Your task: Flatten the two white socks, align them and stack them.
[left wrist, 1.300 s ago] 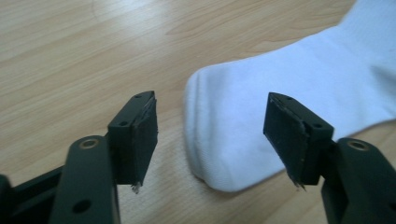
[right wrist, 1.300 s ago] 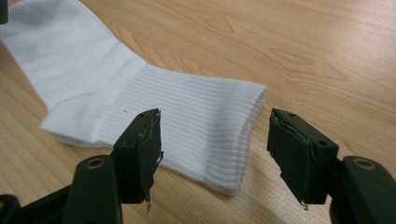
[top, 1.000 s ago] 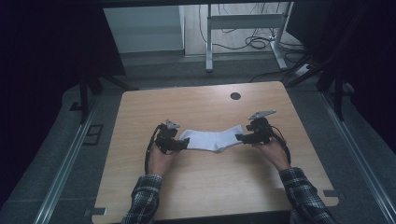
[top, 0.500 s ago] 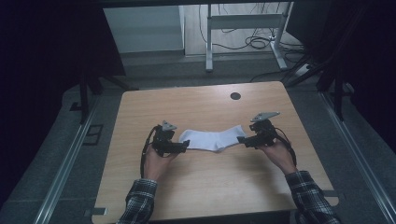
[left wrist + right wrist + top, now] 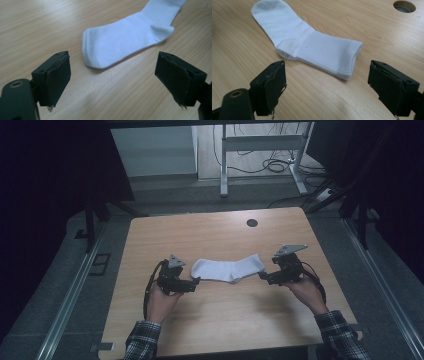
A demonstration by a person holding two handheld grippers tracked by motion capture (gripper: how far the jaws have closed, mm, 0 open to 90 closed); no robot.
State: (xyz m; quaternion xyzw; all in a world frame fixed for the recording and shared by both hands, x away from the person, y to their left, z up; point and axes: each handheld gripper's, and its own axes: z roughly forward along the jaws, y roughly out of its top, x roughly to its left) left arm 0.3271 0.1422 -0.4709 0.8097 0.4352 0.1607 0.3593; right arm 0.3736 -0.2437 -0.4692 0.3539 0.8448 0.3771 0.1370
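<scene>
A white sock [image 5: 229,269] lies flat on the wooden table [image 5: 210,235], toe to the left and ribbed cuff to the right. My left gripper [image 5: 196,281] sits just short of the toe, open; in the left gripper view the toe [image 5: 100,50] lies ahead of its gripper [image 5: 116,80], apart from both pads. My right gripper [image 5: 261,275] stands open just off the cuff; the right gripper view shows the cuff [image 5: 347,60] in front of its gripper [image 5: 327,85]. Both grippers' jaws have just been opening, with nothing between them.
A round cable hole [image 5: 252,223] sits in the table's far right part, also in the right gripper view as the hole [image 5: 404,6]. Beyond the table stand a metal desk frame [image 5: 260,150] and floor cables [image 5: 272,166]. Rails run along both table sides.
Both grippers have drawn back from the ends of the sock, outward and slightly up. The sock, earlier stretched between them, now lies free on the table.
</scene>
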